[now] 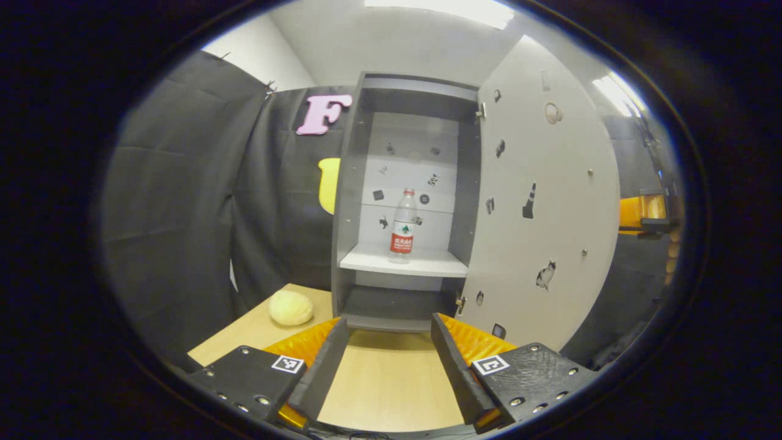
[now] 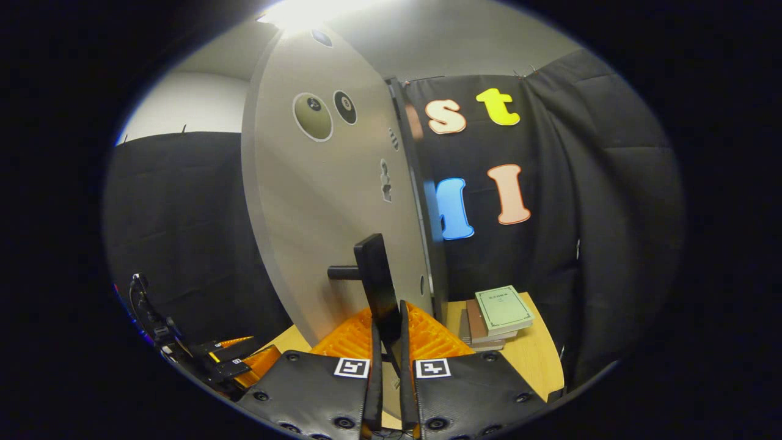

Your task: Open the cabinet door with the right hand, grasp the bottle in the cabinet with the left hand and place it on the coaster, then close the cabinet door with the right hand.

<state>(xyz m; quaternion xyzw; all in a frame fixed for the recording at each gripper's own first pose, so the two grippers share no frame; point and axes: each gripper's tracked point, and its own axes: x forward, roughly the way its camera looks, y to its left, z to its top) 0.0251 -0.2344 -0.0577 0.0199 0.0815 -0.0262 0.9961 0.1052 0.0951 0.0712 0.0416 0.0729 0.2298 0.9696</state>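
Right gripper (image 2: pixel 387 327) clamped on door handle (image 2: pixel 374 278), cabinet door (image 1: pixel 537 201) open; left gripper (image 1: pixel 385 342) jaws wide (empty), facing bottle (image 1: pixel 403 227) on shelf (image 1: pixel 403 263).

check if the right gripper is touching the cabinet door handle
Touching: in the right gripper view, the right gripper has both fingers closed on the handle of the open cabinet door, no gap visible.

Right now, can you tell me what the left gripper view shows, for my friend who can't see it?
A clear plastic bottle with a red label stands upright on the white middle shelf of a grey cabinet, whose pale door is swung open to the right. The open left gripper points at it over a light wooden table, where a round yellow bun-like object lies.
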